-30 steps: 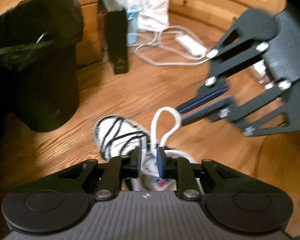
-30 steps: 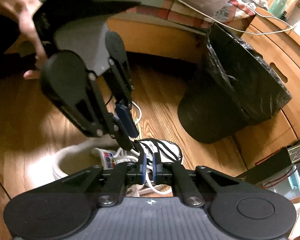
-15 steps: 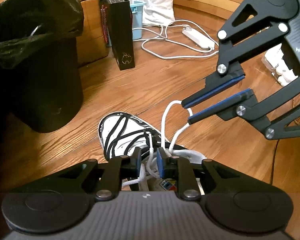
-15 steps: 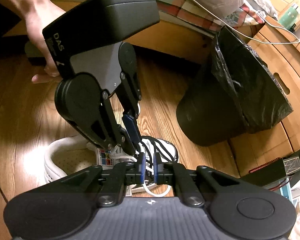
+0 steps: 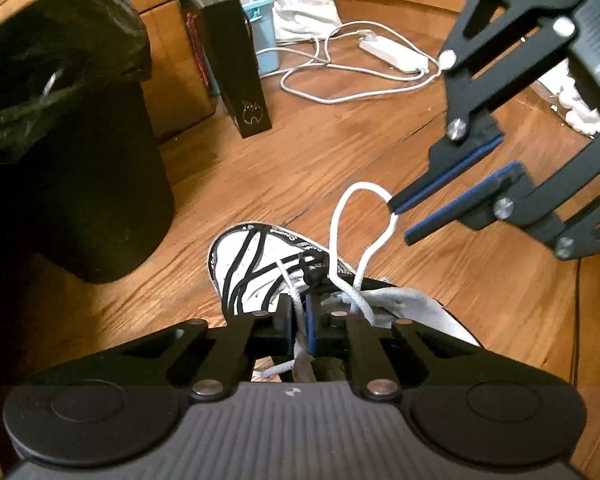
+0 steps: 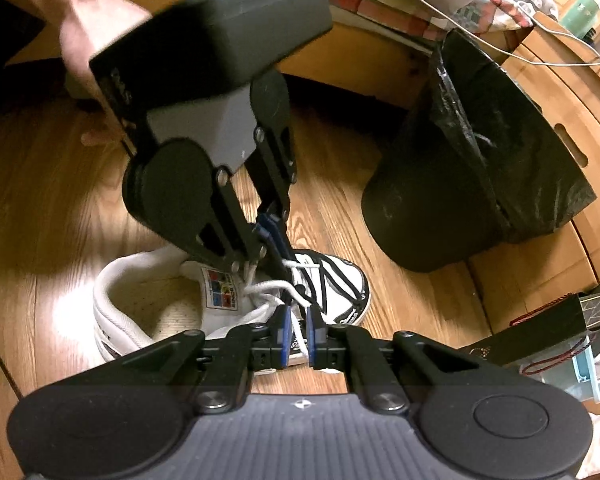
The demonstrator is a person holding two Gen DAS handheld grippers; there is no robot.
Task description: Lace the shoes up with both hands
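Between the fingers of our left gripper (image 5: 298, 314) runs a white strand of the shoelace (image 5: 289, 282). The jaws are closing on it, with only a thin gap left around the cord. The fingers of our right gripper (image 6: 298, 334) are pinched on the loop (image 5: 338, 216). This is a tall bow of the same white lace, standing up from the eyelets and held at its far end.

Both strands come out of the lacing at the throat of the sneaker (image 5: 240, 264). The sneaker is white with black wavy stripes across the toe and a padded white collar. Its tongue label (image 6: 220, 288) is printed with small coloured squares. It sits upright on the wooden floor (image 5: 300, 160), directly below both grippers.

From the right wrist we see a bare hand (image 6: 84, 28) gripping the body of the left gripper.

Near the sneaker's toe stands a black bin (image 5: 80, 180) lined with a black bag. Farther off are a black paper bag (image 5: 240, 80) and a white power strip (image 5: 392, 50) with a looped cable.
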